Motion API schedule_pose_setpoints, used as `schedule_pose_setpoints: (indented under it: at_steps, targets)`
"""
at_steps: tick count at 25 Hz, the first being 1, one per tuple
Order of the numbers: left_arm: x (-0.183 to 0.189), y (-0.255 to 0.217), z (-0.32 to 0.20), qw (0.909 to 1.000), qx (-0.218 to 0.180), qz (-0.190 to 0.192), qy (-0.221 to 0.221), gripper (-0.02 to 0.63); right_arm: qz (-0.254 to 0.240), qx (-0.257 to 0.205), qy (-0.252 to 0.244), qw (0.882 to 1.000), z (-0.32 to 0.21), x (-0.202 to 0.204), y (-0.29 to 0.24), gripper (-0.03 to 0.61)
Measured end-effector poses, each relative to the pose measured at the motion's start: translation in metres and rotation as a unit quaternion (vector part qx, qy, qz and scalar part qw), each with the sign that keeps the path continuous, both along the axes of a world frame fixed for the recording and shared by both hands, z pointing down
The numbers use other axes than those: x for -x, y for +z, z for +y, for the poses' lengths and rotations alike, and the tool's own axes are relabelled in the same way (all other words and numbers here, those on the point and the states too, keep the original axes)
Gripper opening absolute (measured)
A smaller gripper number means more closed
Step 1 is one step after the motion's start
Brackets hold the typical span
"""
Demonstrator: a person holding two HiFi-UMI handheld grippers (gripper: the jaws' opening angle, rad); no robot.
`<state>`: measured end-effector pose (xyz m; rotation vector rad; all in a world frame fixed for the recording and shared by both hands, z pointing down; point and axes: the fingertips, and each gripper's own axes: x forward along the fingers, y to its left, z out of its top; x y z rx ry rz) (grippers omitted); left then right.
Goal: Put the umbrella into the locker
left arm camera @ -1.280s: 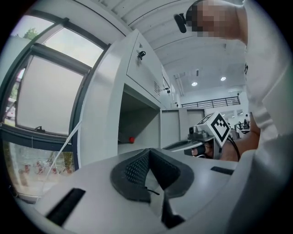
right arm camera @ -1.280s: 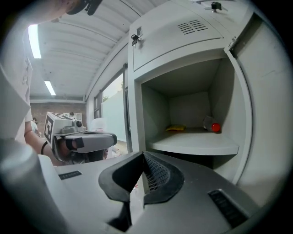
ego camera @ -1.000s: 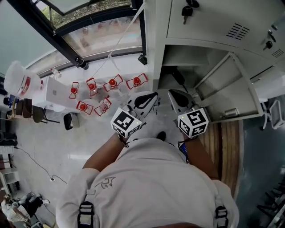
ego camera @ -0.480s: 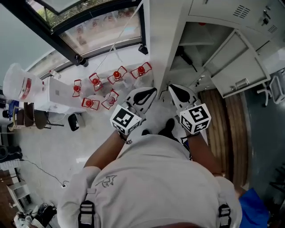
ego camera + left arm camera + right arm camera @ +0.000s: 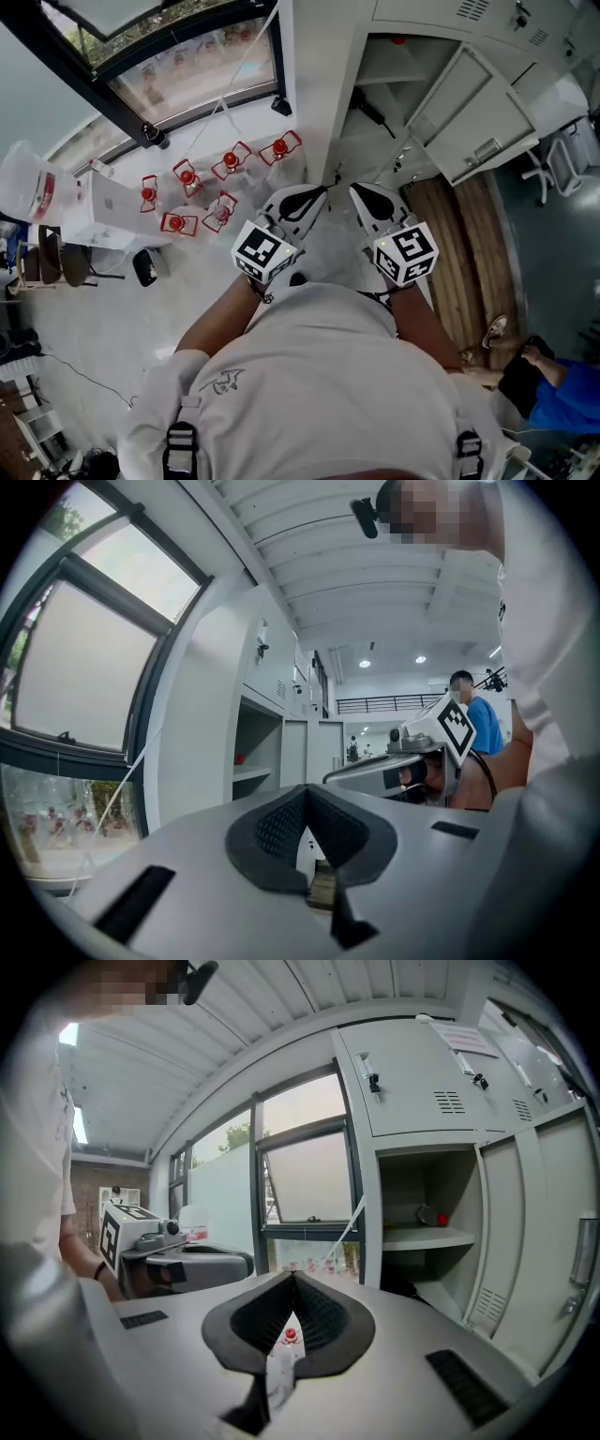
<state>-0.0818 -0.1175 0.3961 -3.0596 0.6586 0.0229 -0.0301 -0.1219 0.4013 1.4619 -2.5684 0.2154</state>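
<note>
White steel locker [image 5: 319, 89], pale door [image 5: 469, 112] swung open, holds the black folded umbrella [image 5: 368, 106] low inside; left gripper [image 5: 314, 195] and right gripper [image 5: 364, 194], jaws closed and empty, have backed away from the locker over the last second, so stowing looks complete, door unclosed.

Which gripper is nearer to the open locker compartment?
Right, slightly. In the head view the right gripper sits just before the mouth of the open locker compartment; the left gripper is beside it, off toward the window. Neither is inside.
</note>
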Motion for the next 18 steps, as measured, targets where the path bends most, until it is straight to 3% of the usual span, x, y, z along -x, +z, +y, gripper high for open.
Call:
schedule_pose_setpoints:
  at_steps: [18]
  targets:
    - [-0.110,0.006,0.136,0.9992,-0.017,-0.002,-0.035,0.011,0.004,0.003,-0.043,0.999,0.136,-0.100,0.018,0.041]
